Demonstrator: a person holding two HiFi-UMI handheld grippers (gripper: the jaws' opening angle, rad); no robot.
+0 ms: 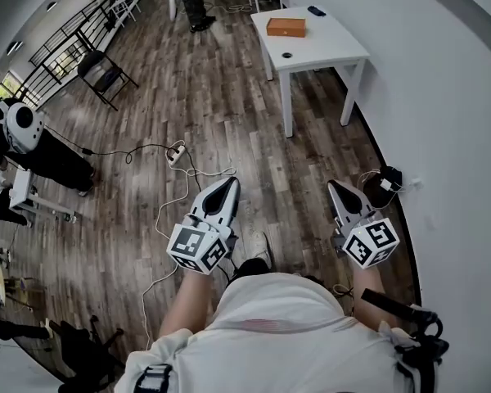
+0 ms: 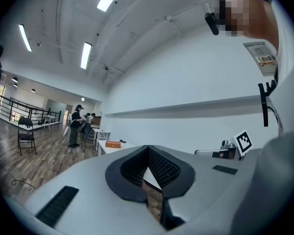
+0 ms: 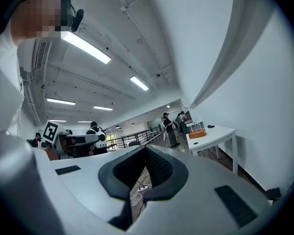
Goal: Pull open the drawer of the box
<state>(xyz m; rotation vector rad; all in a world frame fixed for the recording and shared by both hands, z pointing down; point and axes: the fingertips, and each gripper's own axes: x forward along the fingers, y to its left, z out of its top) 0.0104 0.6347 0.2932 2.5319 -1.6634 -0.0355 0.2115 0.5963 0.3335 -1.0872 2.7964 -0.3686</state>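
Pointing level, left gripper (image 1: 229, 183) and right gripper (image 1: 335, 187) both have jaws pressed together, nothing between them. Wood floor (image 1: 229, 97) lies ahead. Brown box (image 1: 286, 27) sits far off on the white table (image 1: 331, 49) by the wall, well apart from both.

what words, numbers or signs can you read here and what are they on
None can be read.
left marker cube, right marker cube: black and white square patterns only, no letters.
wall panel label: print too small to read.
orange box: no print visible.
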